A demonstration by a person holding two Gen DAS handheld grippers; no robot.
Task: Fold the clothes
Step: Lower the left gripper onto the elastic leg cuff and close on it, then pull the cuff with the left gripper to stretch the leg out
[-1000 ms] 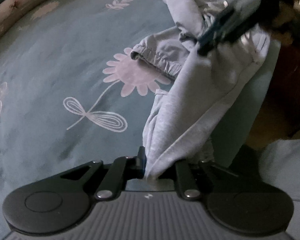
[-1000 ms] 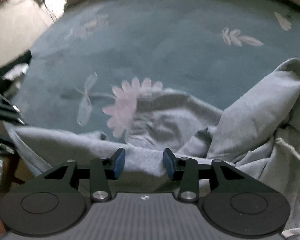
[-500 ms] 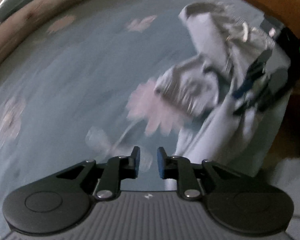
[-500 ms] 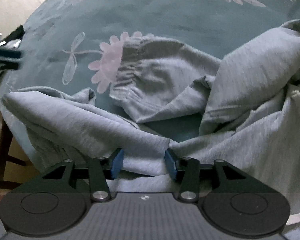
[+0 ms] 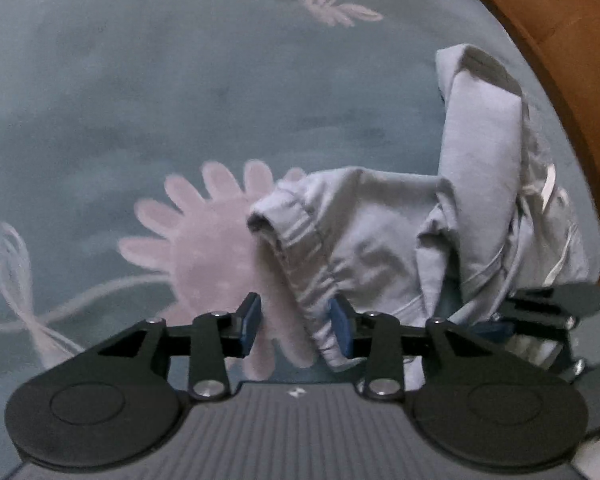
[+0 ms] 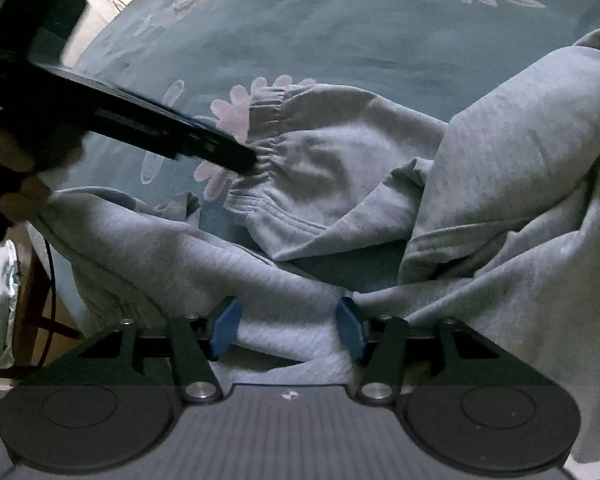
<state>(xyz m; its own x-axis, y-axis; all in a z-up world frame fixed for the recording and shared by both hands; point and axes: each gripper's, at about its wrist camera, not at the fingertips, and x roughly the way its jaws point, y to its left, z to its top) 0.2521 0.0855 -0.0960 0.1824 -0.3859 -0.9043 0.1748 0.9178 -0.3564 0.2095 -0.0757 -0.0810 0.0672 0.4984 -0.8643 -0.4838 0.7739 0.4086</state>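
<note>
Beside sweatshirt cuff (image 5: 300, 240), left gripper (image 5: 296, 326) spread

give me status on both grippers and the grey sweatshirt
Left gripper open, straddling the grey fleece sweatshirt's elastic cuff. Right gripper open over a fold near the bed edge. Nothing in the way.

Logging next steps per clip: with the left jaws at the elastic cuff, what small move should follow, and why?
Probably close the left gripper on the elastic cuff. Its jaws stand open with the gathered cuff edge between them, and the right wrist view shows its tip at the cuff. The right gripper is open over a fold of the grey garment, so nothing holds the cloth yet.
</note>
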